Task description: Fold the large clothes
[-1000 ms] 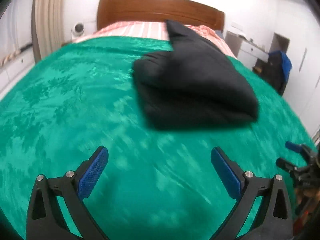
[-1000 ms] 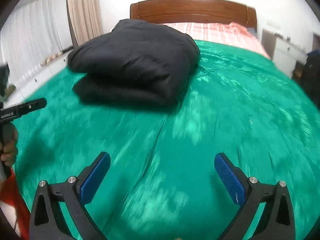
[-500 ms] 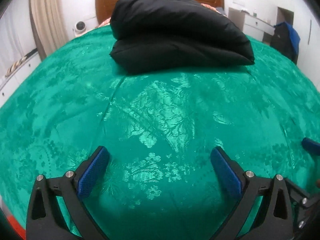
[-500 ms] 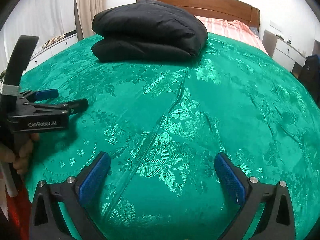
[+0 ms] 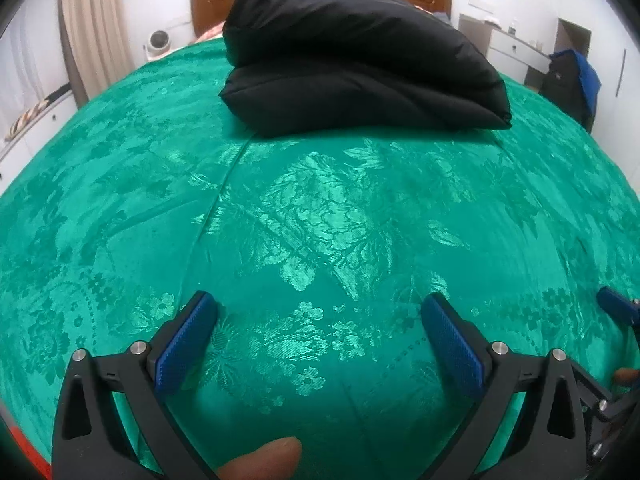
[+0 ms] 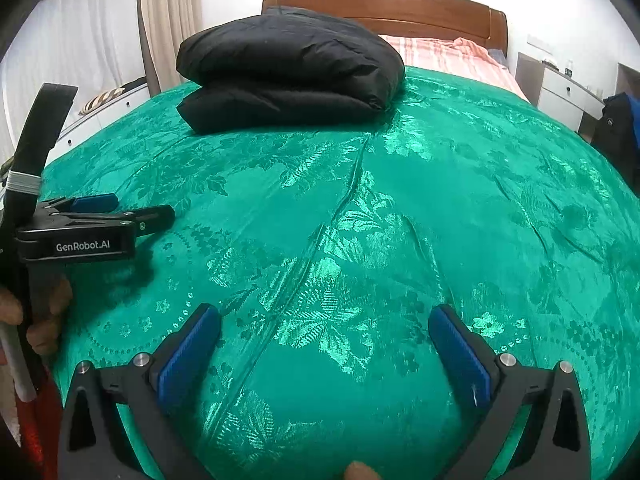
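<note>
Green bedspread point(image 5: 320, 220), folded black jacket point(image 5: 360, 60), both tongs point(image 5: 318, 340) point(image 6: 324, 348) spread, empty.

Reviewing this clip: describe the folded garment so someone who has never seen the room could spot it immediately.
Start at the bed with the shiny green floral bedspread and brown wooden headboard. Toward the headboard end lies the black padded garment, folded into a thick two-layer bundle. It is the only dark, matte, puffy thing on the bedspread, unlike the pink striped bedding behind it.

Black tongs point(image 5: 318, 330), blue ribbed pads point(image 5: 184, 346), silver screws, white GenRobot.AI lettering point(image 6: 83, 246)
</note>
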A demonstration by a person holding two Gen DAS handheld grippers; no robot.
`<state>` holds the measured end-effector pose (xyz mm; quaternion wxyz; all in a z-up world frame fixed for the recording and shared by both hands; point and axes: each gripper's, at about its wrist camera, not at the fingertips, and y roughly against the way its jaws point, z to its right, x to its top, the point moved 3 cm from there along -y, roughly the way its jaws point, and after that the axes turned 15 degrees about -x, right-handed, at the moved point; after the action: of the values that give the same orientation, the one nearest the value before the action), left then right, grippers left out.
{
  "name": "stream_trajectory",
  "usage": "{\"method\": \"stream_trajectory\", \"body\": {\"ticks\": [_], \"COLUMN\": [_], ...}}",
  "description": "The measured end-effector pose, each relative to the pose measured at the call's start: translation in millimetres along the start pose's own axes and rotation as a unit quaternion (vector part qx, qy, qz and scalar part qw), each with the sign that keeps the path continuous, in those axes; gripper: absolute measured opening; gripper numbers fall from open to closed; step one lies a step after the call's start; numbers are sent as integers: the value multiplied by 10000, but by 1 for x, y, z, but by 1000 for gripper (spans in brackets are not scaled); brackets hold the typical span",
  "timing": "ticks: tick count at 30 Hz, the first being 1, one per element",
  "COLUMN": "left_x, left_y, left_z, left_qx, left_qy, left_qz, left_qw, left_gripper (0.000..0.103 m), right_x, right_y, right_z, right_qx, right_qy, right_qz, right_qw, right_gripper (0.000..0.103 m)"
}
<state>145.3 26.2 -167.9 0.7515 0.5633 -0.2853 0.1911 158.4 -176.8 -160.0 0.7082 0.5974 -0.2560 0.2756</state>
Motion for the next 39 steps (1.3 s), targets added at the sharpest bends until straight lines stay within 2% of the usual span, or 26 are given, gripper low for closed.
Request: {"method": "stream_trajectory", "body": {"ticks": [6, 14, 20, 24, 27, 30, 34, 39], "left_x": [0, -3, -2, -2, 4, 13, 23, 30], "left_y": [2, 2, 4, 15, 40, 67, 86, 108], "left_z": [-1, 2, 3, 7, 18, 27, 37, 45], "left_qx": [-79, 50, 55, 199, 345, 341, 578, 382], "left_qy": [2, -41, 18, 22, -138, -204, -286, -309], "left_qz": [-61, -118, -307, -421, -190, 108, 188, 411], "left_qw": [9999, 9999, 9995, 9989, 9991, 9992, 9977, 9979], "left_gripper": [103, 103, 103, 103, 103, 103, 103, 103], "right_x": [0, 0, 0, 6, 18, 35, 52, 62], "right_y": [0, 0, 1, 4, 17, 36, 59, 77], "right_z": [0, 0, -1, 3, 17, 29, 38, 43], "right_qx": [37, 57, 20, 114, 109, -171, -275, -382], "right_qy": [31, -12, 7, -48, -402, -517, -666, -738], "right_qz": [-46, -45, -36, -234, -329, -251, -149, -27], "right_qw": [10000, 10000, 10000, 9997, 9986, 9982, 9973, 9965], "right_gripper": [103, 103, 103, 103, 103, 103, 103, 103]}}
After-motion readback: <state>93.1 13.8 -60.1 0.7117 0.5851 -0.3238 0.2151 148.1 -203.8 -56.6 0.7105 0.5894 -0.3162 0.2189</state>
